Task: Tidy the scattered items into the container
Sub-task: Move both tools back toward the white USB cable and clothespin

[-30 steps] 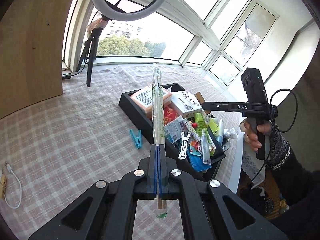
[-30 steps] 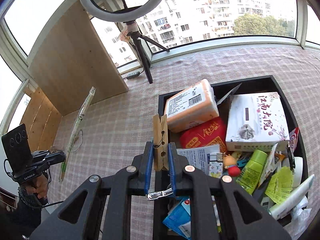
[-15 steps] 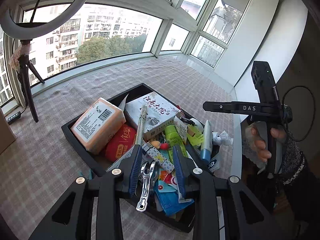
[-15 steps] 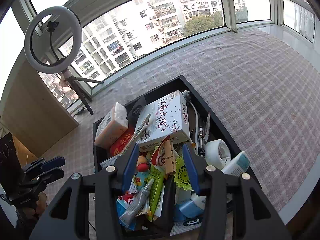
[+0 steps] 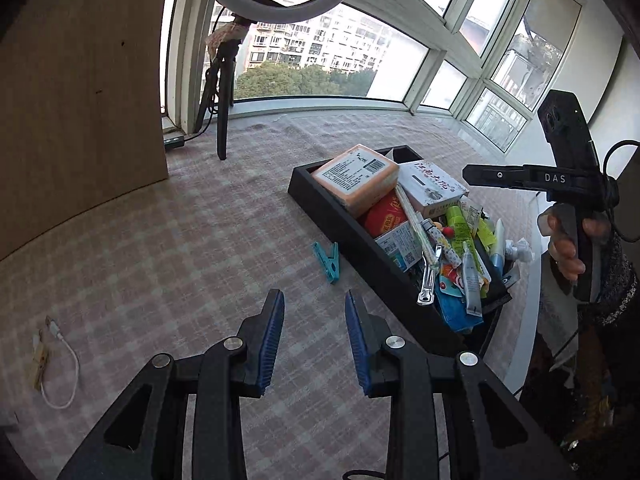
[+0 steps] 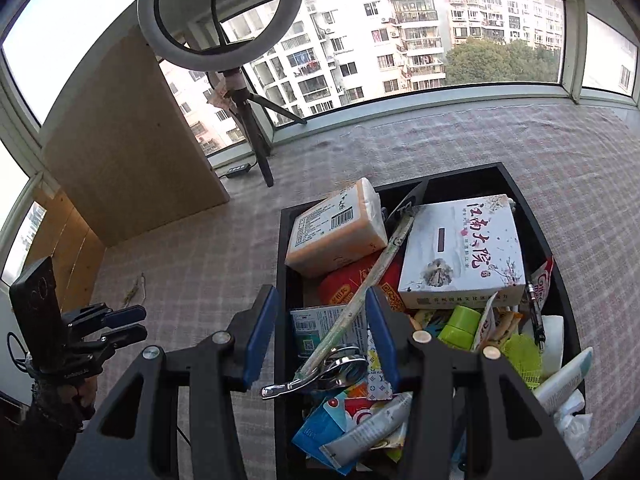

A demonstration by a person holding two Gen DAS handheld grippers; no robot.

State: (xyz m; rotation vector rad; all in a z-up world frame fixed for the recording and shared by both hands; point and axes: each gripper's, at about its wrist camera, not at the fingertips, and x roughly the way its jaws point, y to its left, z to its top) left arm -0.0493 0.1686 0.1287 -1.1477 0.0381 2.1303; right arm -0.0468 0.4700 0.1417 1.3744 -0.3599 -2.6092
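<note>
Left tool [image 5: 315, 336] empty, tilted over tablecloth [image 5: 160, 260].

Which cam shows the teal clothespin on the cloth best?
Left wrist view: the teal clothespin lies in full sight on the checked cloth, apart from the black tray. The right wrist view doesn't show it; its own gripper body covers that patch of cloth.

Empty left gripper [image 5: 314, 320] above checked cloth [image 5: 168, 248], teal clip [image 5: 331, 256] beside crammed black container [image 5: 320, 196].
</note>
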